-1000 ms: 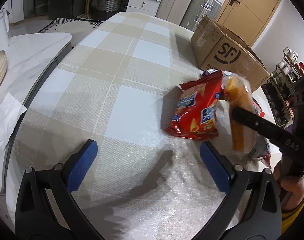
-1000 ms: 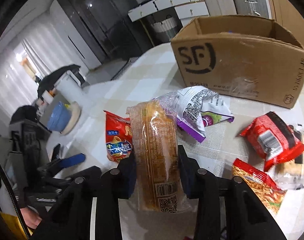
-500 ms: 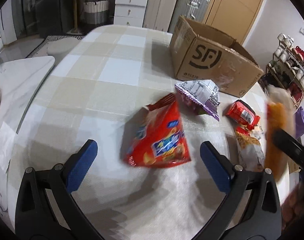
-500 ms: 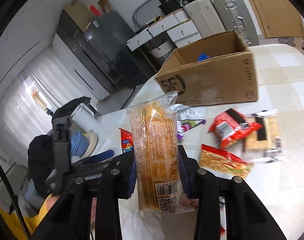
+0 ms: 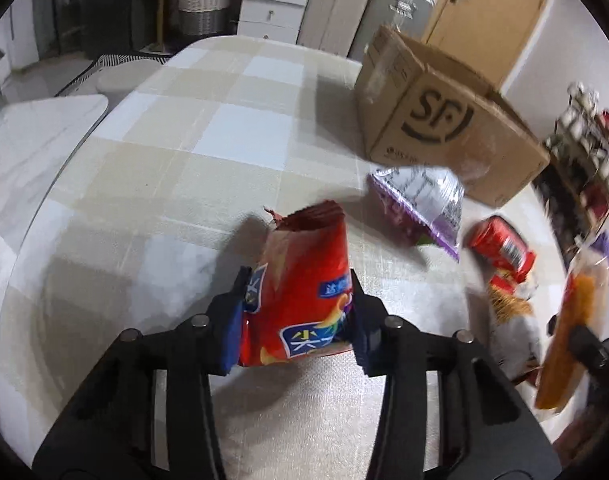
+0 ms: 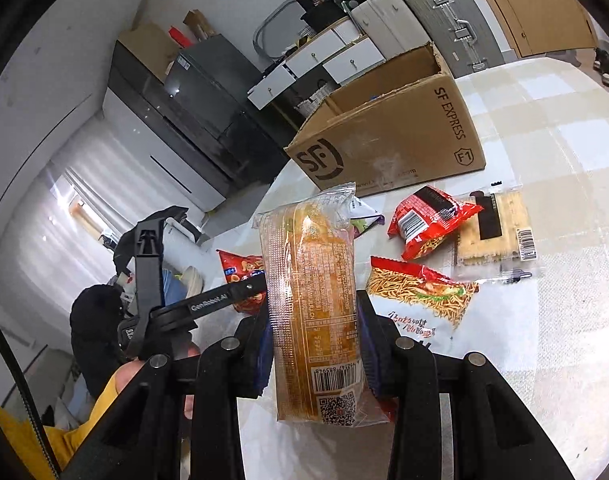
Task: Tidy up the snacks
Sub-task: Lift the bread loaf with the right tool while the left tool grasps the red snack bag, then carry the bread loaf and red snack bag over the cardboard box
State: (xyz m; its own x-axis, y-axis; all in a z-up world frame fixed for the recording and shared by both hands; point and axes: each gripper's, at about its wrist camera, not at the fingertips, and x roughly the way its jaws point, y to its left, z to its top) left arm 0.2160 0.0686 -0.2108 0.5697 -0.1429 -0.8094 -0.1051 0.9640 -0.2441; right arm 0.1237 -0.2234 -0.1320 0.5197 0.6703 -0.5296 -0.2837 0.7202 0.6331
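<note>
Checked tablecloth (image 5: 232,128) covers the table; open cardboard box (image 5: 444,120) sits at its far side. Loose snack packets lie near the box: purple bag (image 5: 420,200), noodle packet (image 6: 424,292), crackers (image 6: 494,232). Left gripper (image 5: 296,304) jaws have just been closing, now pinching the red chip bag (image 5: 300,280). Right gripper (image 6: 312,336) is clamped on the orange cake pack (image 6: 312,292), held upright above the table.

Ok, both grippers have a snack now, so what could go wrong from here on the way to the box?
The left gripper has just closed on the red chip bag, pinching only its lower part; the puffy bag could slip or burst. The right gripper grips the long bread pack near one end, so it may swing and catch the cardboard box rim. The two grippers are close and could collide.
</note>
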